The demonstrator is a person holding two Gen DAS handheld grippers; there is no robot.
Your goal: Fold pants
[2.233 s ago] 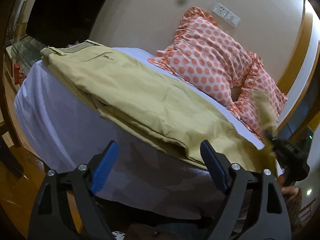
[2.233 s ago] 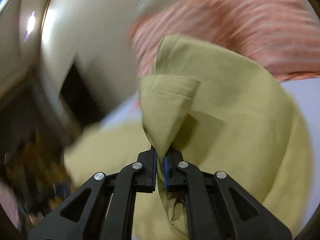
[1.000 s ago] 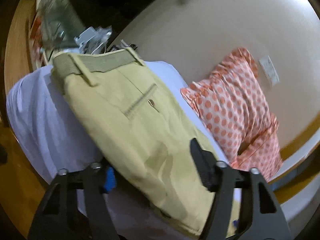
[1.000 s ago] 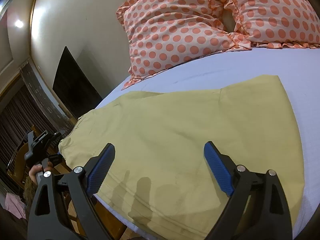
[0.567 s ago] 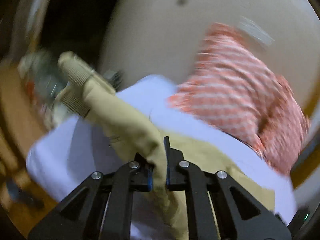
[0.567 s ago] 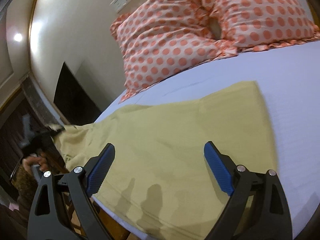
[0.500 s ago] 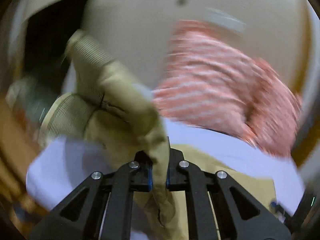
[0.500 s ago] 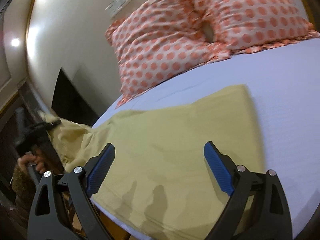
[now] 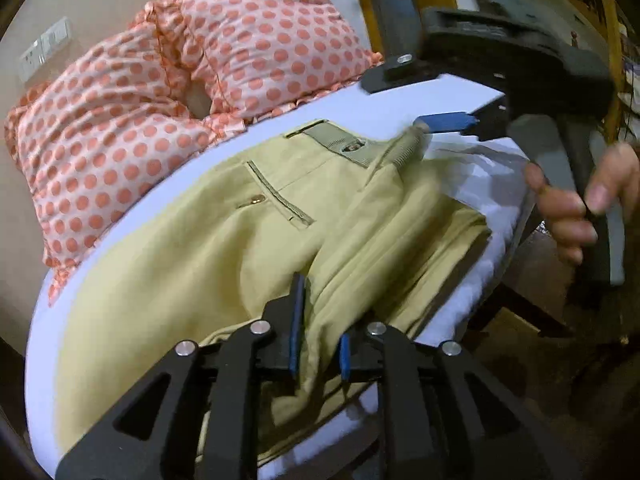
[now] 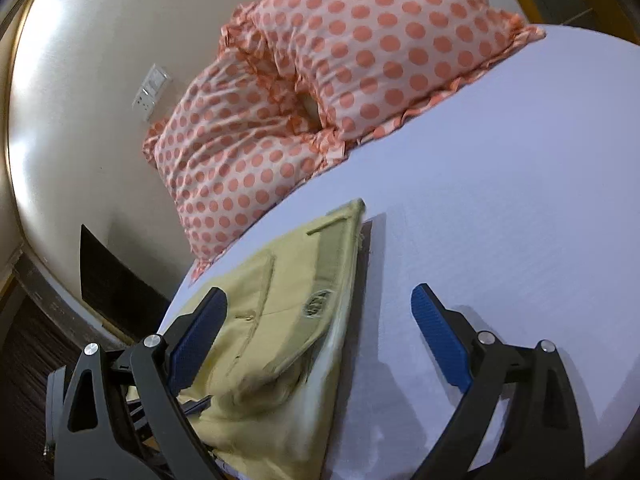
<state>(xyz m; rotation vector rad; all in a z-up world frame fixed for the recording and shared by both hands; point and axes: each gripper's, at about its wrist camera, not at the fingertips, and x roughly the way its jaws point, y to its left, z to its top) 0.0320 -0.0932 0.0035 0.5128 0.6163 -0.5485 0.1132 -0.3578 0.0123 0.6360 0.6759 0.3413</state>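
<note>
Khaki pants (image 9: 208, 248) lie folded over on the white bed (image 9: 352, 112), waistband and back pocket facing up at the far end. My left gripper (image 9: 318, 344) is nearly shut, with a ridge of the pants' near edge between its blue pads. My right gripper (image 10: 320, 336) is open and empty, hovering over the waistband end of the pants (image 10: 280, 312); it also shows in the left wrist view (image 9: 460, 120), held by a hand just past the waistband.
Two pink pillows with orange dots (image 9: 160, 92) (image 10: 320, 92) lean on the wall at the bed's head. A wall socket (image 10: 152, 90) is above them. The bed's edge and wooden floor (image 9: 532, 360) lie to the right.
My left gripper swung the waistband end up and over onto the rest of the pants and laid it down. My right gripper stayed open and now sits by the waistband.
</note>
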